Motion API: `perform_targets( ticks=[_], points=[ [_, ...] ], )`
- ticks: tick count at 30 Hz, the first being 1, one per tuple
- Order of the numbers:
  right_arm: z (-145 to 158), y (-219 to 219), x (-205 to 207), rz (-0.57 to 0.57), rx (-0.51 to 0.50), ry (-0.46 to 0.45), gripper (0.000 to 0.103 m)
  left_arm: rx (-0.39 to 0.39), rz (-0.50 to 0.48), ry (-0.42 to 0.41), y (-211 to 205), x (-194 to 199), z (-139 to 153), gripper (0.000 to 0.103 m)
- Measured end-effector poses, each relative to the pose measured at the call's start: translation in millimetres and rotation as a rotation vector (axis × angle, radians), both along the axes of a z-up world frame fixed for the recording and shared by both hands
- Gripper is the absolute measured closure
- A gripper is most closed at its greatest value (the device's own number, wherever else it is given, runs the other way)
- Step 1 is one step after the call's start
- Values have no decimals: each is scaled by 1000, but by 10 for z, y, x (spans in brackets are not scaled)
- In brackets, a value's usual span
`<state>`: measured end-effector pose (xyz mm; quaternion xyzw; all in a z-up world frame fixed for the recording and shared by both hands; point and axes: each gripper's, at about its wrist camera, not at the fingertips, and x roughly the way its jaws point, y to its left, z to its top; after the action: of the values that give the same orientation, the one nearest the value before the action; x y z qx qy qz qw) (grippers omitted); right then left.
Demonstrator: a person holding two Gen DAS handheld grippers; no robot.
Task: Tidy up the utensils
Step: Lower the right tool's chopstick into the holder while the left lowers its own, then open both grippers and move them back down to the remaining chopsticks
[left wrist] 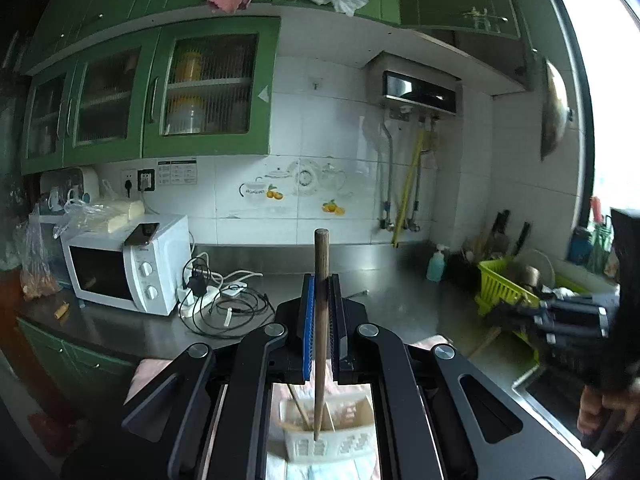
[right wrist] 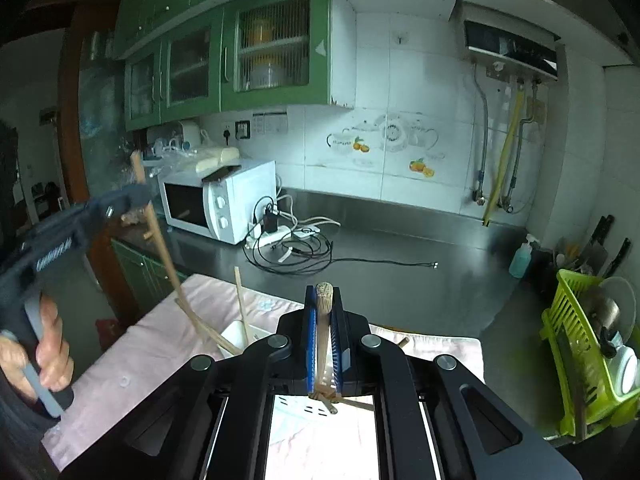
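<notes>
My left gripper point(left wrist: 321, 280) is shut on a dark brown wooden chopstick point(left wrist: 320, 360), which stands upright between the blue pads. Its lower tip hangs over a white slotted utensil basket point(left wrist: 352, 446) that holds other chopsticks point(left wrist: 299, 410). The basket sits on a pink cloth point(left wrist: 144, 368). My right gripper point(right wrist: 324, 292) is shut on a pale chopstick point(right wrist: 324, 300) seen end-on, with several more sticks point(right wrist: 332, 398) below it. The right wrist view shows the left gripper point(right wrist: 134, 198) at the left, raised, with its chopstick point(right wrist: 168, 260) slanting down toward the basket point(right wrist: 236, 330).
A white microwave point(right wrist: 224, 204), a power strip and tangled cables point(right wrist: 292, 248) lie on the steel counter. A green dish rack point(right wrist: 576, 344) and a soap bottle point(right wrist: 522, 256) stand at the right. The sink point(left wrist: 540, 392) lies beside the cloth. A hand point(right wrist: 48, 344) grips the left handle.
</notes>
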<state>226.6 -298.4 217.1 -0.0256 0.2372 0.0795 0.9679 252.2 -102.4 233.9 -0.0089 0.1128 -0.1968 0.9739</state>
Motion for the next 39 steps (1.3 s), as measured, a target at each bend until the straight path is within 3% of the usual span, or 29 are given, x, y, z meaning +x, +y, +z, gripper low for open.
perform_targets(
  ticks=[4,13,15,16,19,20,21,25,30,35,39],
  points=[
    [-171,15,167,5,-13,29,97,-16,28,22,-30,276,-139,98],
    [-492,-8,370,10,-18,101,96,-36,74,163,62,718,-652,97],
    [-518,-30,365,5,-7,103,92,-34,82,183,83,742,-702,95],
    [-512,-36,351,3,0,100,80,-37,80,185,93,743,-705,93],
    [-460,-48,290,-13,-6,78,72,-42,73,188,108,697,-674,76],
    [-439,-54,268,-16,-8,71,70,-43,76,176,113,646,-643,62],
    [-409,-62,231,-19,-9,63,69,-46,78,162,123,592,-611,56],
    [-308,-85,15,-31,-10,27,54,-49,49,142,157,339,-492,51],
    [-339,-23,-443,-17,-24,6,40,-49,55,128,339,-127,-508,29],
    [-687,154,-1014,14,-35,29,26,-41,93,170,647,-673,-727,21],
    [-1089,348,-1406,45,-37,75,21,-5,120,206,845,-1053,-980,17]
  ],
)
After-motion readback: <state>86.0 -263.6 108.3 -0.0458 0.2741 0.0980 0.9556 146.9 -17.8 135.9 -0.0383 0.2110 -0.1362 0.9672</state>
